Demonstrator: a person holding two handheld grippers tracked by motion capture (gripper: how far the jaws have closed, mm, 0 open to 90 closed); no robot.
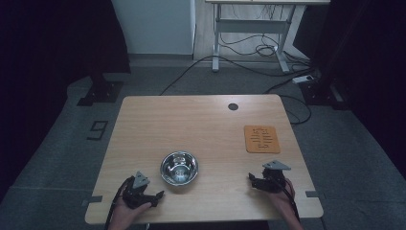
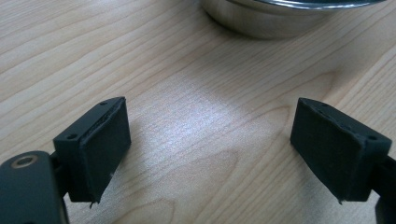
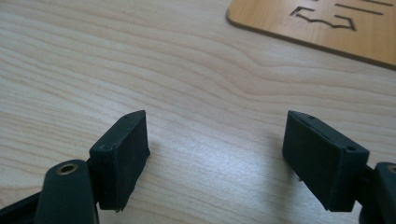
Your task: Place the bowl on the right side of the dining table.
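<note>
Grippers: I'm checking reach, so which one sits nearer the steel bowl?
The left gripper: the steel bowl lies just beyond it; the right gripper sits farther off.

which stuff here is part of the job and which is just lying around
In play: steel bowl, nearest the open left gripper; wooden trivet, nearest the open right gripper.

Lying about: table as support, its black grommet, floor cables, power strip.

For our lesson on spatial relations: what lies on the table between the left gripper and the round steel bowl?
Nothing but bare light wooden table, seen in the left gripper view between the left gripper and the round steel bowl.
</note>
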